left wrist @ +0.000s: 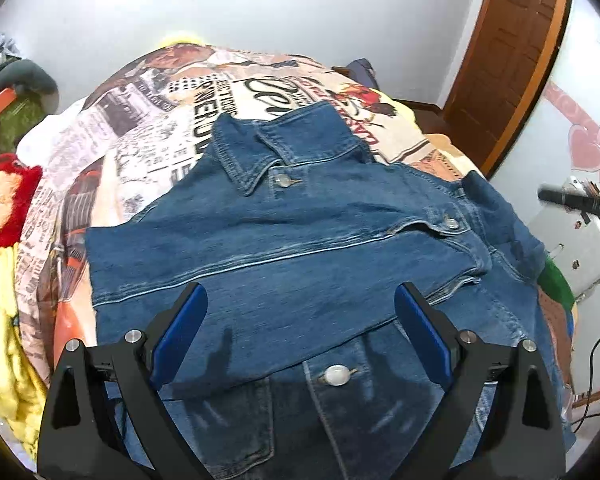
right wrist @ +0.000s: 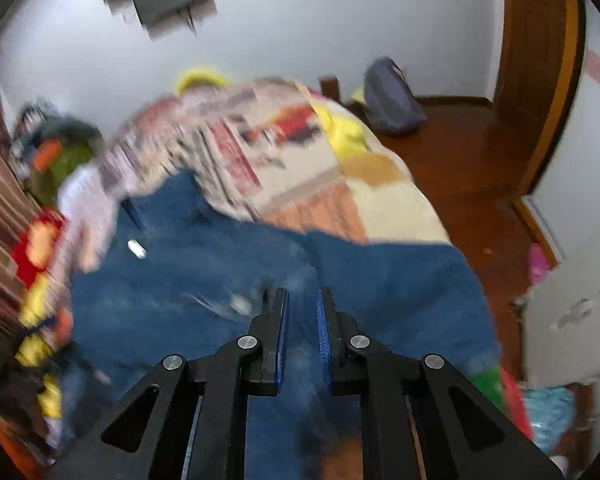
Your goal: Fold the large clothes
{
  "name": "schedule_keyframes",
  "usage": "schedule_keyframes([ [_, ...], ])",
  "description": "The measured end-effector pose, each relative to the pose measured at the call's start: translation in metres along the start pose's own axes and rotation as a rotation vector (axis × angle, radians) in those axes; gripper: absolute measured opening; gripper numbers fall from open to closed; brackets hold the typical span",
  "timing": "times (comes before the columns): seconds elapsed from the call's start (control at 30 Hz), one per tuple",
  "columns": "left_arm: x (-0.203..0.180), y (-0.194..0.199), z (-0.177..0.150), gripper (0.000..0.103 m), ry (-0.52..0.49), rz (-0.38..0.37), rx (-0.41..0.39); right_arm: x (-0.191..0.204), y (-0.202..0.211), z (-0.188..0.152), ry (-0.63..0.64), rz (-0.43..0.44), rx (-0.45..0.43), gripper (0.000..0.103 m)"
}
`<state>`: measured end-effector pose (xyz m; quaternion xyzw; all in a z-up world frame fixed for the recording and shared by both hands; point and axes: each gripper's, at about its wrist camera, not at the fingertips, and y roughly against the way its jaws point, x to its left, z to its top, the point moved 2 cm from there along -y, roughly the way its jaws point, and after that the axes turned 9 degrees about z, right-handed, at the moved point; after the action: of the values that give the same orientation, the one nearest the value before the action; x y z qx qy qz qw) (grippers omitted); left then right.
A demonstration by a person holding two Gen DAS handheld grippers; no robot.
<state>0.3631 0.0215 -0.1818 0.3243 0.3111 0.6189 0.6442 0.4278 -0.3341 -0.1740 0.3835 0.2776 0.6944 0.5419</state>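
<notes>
A blue denim jacket lies front up on the bed, collar at the far end, with one sleeve folded across its chest. My left gripper is open and empty, hovering just above the folded sleeve near the jacket's lower half. In the blurred right wrist view the same jacket fills the lower middle. My right gripper hangs over the jacket with its blue pads a narrow gap apart; I cannot tell whether denim is pinched between them. The right gripper also shows in the left wrist view at the right edge.
The bed has a newspaper-print cover. A red plush toy and a yellow blanket lie at its left. A wooden door, wooden floor and a dark bag are at the right.
</notes>
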Motion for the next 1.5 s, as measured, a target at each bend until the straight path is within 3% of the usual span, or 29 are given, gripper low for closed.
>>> schedule_keyframes([
  [0.17,0.004,-0.013,-0.005,0.095,0.054,-0.024,0.049,-0.046,-0.051,-0.043,0.102,-0.247,0.197,0.010],
  [0.23,0.002,-0.018,-0.007,0.095,0.063,-0.040,0.073,-0.067,-0.074,-0.065,0.097,-0.289,0.275,0.010],
  [0.33,-0.005,-0.025,-0.010,0.095,0.042,-0.022,0.091,-0.074,-0.067,-0.074,0.142,-0.286,0.204,0.010],
  [0.43,-0.013,-0.027,-0.009,0.095,0.000,0.001,0.084,-0.083,-0.060,-0.080,0.205,-0.412,0.202,0.010],
  [0.57,-0.025,-0.030,-0.004,0.095,-0.042,0.012,0.074,-0.105,-0.048,-0.081,0.161,-0.366,0.193,0.010],
  [0.63,-0.032,-0.033,0.000,0.095,-0.061,0.004,0.075,-0.112,-0.044,-0.078,0.166,-0.405,0.187,0.010],
  [0.67,-0.038,-0.035,0.003,0.095,-0.076,0.000,0.074,-0.116,-0.043,-0.078,0.181,-0.472,0.183,0.019],
  [0.7,-0.043,-0.037,0.005,0.095,-0.086,-0.003,0.073,-0.120,-0.042,-0.076,0.186,-0.503,0.179,0.044],
  [0.77,-0.053,-0.042,0.010,0.095,-0.106,-0.013,0.075,-0.133,-0.032,-0.073,0.165,-0.554,0.147,0.075],
  [0.8,-0.057,-0.044,0.012,0.095,-0.113,-0.018,0.076,-0.141,-0.026,-0.071,0.143,-0.557,0.133,0.075],
  [0.83,-0.064,-0.048,0.015,0.095,-0.125,-0.027,0.080,-0.150,-0.018,-0.069,0.098,-0.531,0.128,0.075],
  [0.93,-0.082,-0.060,0.019,0.095,-0.155,-0.040,0.098,-0.177,0.007,-0.062,-0.120,-0.335,0.074,0.075],
  [1.0,-0.092,-0.069,0.019,0.095,-0.170,-0.045,0.116,-0.197,0.015,-0.061,-0.313,-0.117,0.050,0.075],
  [1.07,-0.104,-0.077,0.017,0.095,-0.182,-0.065,0.140,-0.207,0.013,-0.067,-0.450,0.047,0.055,0.075],
  [1.17,-0.113,-0.085,0.013,0.095,-0.188,-0.069,0.156,-0.211,-0.003,-0.074,-0.580,0.204,0.089,0.075],
  [1.43,-0.109,-0.094,0.012,0.095,-0.137,-0.088,0.190,-0.222,-0.036,-0.078,-0.697,0.206,0.062,0.074],
  [1.5,-0.110,-0.094,0.011,0.095,-0.138,-0.084,0.189,-0.230,-0.049,-0.078,-0.724,0.169,0.080,0.062],
])
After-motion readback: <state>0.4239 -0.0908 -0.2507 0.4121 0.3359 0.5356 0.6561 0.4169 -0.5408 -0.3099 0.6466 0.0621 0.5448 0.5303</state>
